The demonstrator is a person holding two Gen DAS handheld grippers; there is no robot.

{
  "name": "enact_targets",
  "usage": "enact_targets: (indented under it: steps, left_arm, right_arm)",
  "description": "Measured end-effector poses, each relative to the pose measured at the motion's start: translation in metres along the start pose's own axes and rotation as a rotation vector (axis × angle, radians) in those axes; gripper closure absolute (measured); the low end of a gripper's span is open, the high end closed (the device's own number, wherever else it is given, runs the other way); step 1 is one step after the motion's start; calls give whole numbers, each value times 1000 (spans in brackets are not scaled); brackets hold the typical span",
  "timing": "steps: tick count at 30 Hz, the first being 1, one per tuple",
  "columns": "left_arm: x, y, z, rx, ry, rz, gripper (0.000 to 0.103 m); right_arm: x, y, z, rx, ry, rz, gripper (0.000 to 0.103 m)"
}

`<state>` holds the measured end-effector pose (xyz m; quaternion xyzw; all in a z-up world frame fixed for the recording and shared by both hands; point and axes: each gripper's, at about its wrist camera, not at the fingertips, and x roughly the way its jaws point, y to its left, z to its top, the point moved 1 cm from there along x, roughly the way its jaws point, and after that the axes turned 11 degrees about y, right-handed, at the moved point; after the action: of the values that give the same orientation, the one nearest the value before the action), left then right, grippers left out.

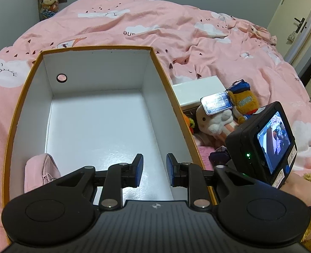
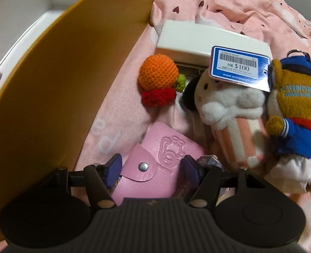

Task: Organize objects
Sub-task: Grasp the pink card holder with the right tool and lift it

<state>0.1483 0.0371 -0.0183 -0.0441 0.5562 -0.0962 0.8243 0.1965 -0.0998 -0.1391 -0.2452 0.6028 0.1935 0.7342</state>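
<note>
My right gripper [image 2: 151, 168], jaws spread and empty, straddles the pink snap wallet [image 2: 155, 164] beside the orange box [image 2: 60, 73]; it looks light and slick, so I'd pinch its edges. Left gripper [image 1: 154, 169] hangs open.

black fingers [image 1: 138, 169], blue pads [image 2: 114, 168]

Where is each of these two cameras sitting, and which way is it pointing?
Left wrist: on the left gripper, over the open orange box; shows its fingers, the other gripper's camera, a wrist.
Right wrist: on the right gripper, beside the box, facing a pink wallet and plush toys.
Shared: box, white carton, toys.
</note>
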Motion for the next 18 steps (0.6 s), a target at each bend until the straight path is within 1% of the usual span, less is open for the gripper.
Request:
enact_targets:
  steps: [6,10,12,14,15,16,17,18]
  left_arm:
    - [1,1,-1,-8,11,-4,75]
    - [0,0,-1,-5,11,1,75]
    - [-2,0,-2,-4,8,5,75]
    - [-6,0,-4,-3,1,10,75]
    - [-8,1,-5,-4,-3,11,75]
    - [-10,1,-6,-5,-5,13,75]
    - [-12,1,-6,-4,-7,14,75]
    - [-13,0,-7,-3,-9,15,75]
  right_arm:
    - [5,7,0,-29,7,-42,31]
    - [9,17,-2,-73,12,-103,28]
    - [12,24,-4,-98,7,-143,28]
    - [10,26,-6,-96,-2,-158,33]
    - [8,24,-7,-86,-7,-151,34]
    - [6,22,-8,-73,-11,-138,38]
    - [3,21,-10,-61,-15,-126,44]
    - [-1,19,-12,-51,-22,-114,46]
